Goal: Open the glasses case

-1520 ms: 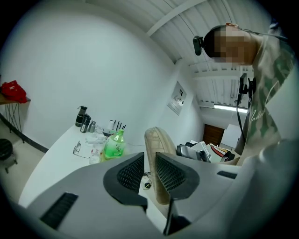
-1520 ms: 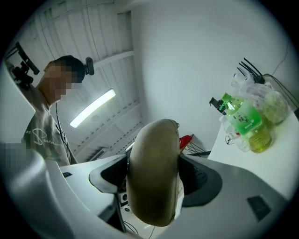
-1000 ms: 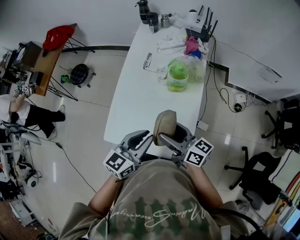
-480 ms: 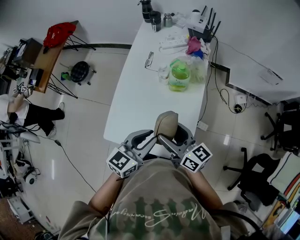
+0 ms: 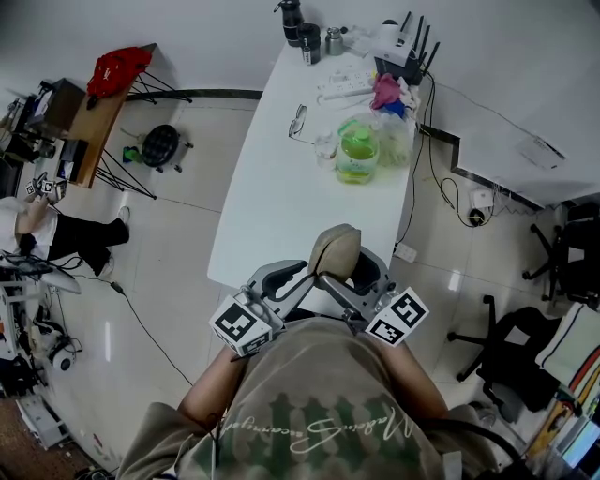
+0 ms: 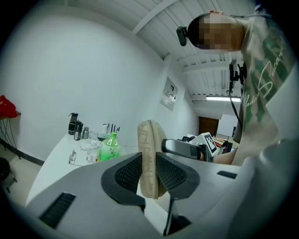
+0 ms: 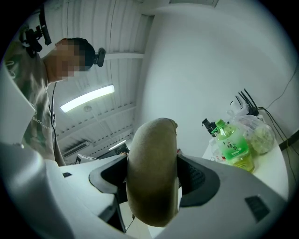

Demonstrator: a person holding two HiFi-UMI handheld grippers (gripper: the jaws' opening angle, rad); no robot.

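Observation:
A tan oval glasses case [image 5: 335,251] hangs in the air over the near end of the white table [image 5: 272,197], held from both sides. My left gripper [image 5: 305,281] is shut on it, and in the left gripper view the case [image 6: 148,158] stands edge-on between the ribbed pads, with its seam looking closed. My right gripper [image 5: 345,281] is shut on the same case. The right gripper view shows the broad rounded side of the case [image 7: 154,168] filling the gap at that gripper [image 7: 153,179]. The right gripper [image 6: 187,148] also shows in the left gripper view, beyond the case.
Farther along the table stand a green bottle [image 5: 356,150], a pair of eyeglasses [image 5: 297,120], a power strip [image 5: 342,86], dark flasks [image 5: 298,23] and a router [image 5: 403,52]. A seated person [image 5: 37,225] is at the left, and an office chair [image 5: 511,347] at the right.
The right gripper has rolled a little with the case in it. Both hands have stayed where they were, and both grips are unchanged.

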